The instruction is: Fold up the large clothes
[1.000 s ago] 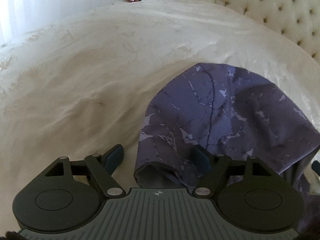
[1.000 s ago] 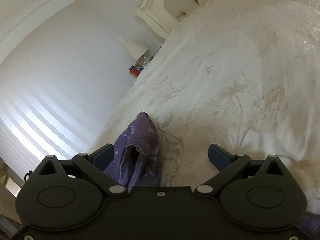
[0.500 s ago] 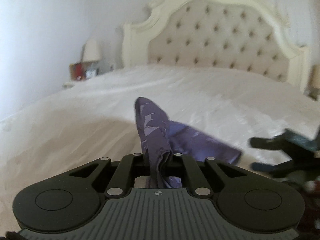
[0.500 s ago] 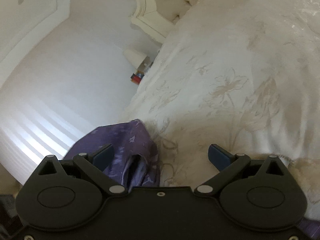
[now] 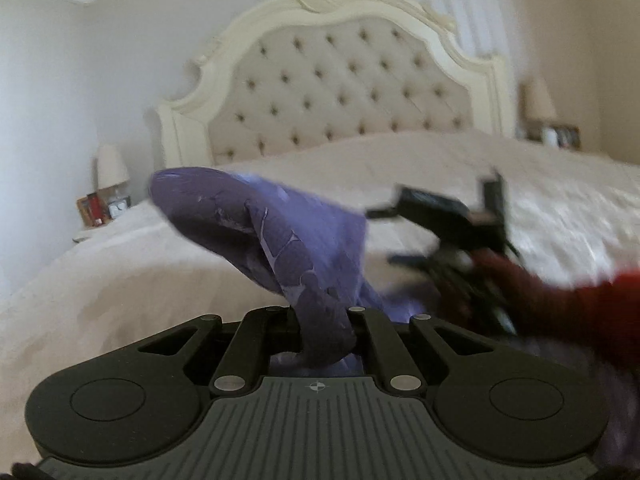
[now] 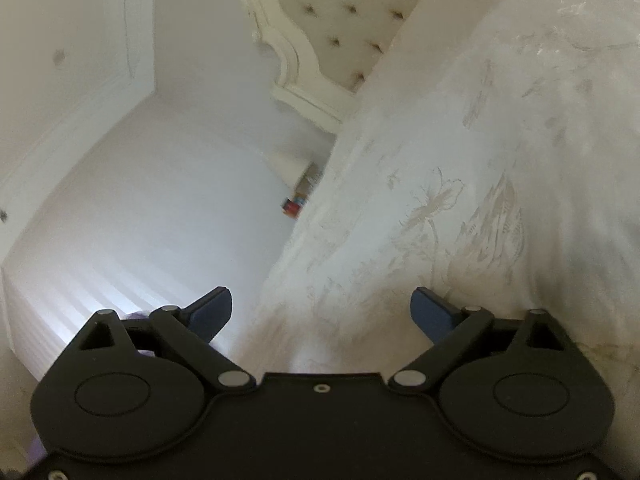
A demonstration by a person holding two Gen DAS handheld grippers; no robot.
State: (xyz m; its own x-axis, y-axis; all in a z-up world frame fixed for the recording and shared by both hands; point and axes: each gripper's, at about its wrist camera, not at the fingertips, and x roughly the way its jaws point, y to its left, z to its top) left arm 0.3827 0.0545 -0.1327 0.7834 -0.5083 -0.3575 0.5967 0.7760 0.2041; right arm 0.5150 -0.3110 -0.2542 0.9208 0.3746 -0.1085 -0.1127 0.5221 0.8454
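Observation:
A purple marbled garment (image 5: pixel 280 232) hangs lifted above the white bedspread (image 5: pixel 120 280). My left gripper (image 5: pixel 320 320) is shut on a bunched edge of it, and the cloth rises up and to the left from the jaws. My right gripper (image 6: pixel 322 308) is open and empty above the floral bedspread (image 6: pixel 460 220); only a sliver of purple cloth (image 6: pixel 138 314) shows at its left finger. In the left wrist view the right gripper (image 5: pixel 436 232) appears blurred to the right, held by a hand in a red sleeve (image 5: pixel 580 300).
A tufted cream headboard (image 5: pixel 340 80) stands at the far end of the bed. A nightstand with a lamp (image 5: pixel 110 168) and small items is at the left of it, another lamp (image 5: pixel 538 100) at the right. A white wall (image 6: pixel 120 160) lies left of the bed.
My left gripper closed on the garment's edge and lifted it off the bed. The garment left the right gripper's view as that gripper, still open, swung away.

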